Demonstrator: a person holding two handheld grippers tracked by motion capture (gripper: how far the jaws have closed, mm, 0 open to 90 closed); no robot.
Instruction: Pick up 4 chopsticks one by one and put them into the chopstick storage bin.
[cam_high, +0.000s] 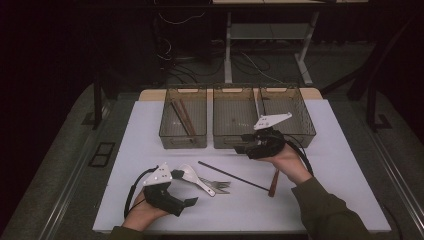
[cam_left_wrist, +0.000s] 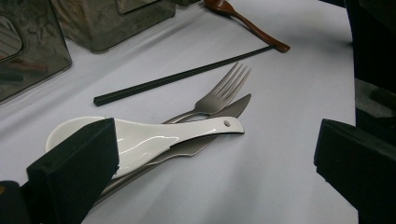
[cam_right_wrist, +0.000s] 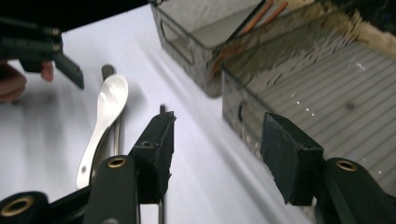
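Left tool (cam_left_wrist: 210, 163) gapes wide, white spoon (cam_left_wrist: 140, 137) just beyond its near jaw, seemingly untouched; right tool (cam_right_wrist: 217, 154) likewise wide, empty.

left gripper (cam_high: 186, 188): jaws spread, low | right gripper (cam_high: 243, 143): jaws apart, seemingly raised

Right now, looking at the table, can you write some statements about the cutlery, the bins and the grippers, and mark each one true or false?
1. The white spoon lies on top of the fork and knife. True.
2. The left bin holds brown chopsticks. True.
3. The right gripper is shut on the black chopstick. False: its jaws are open and hold nothing.
4. The brown spoon lies inside the middle bin. False: it lies on the table.
5. The left gripper is open. True.
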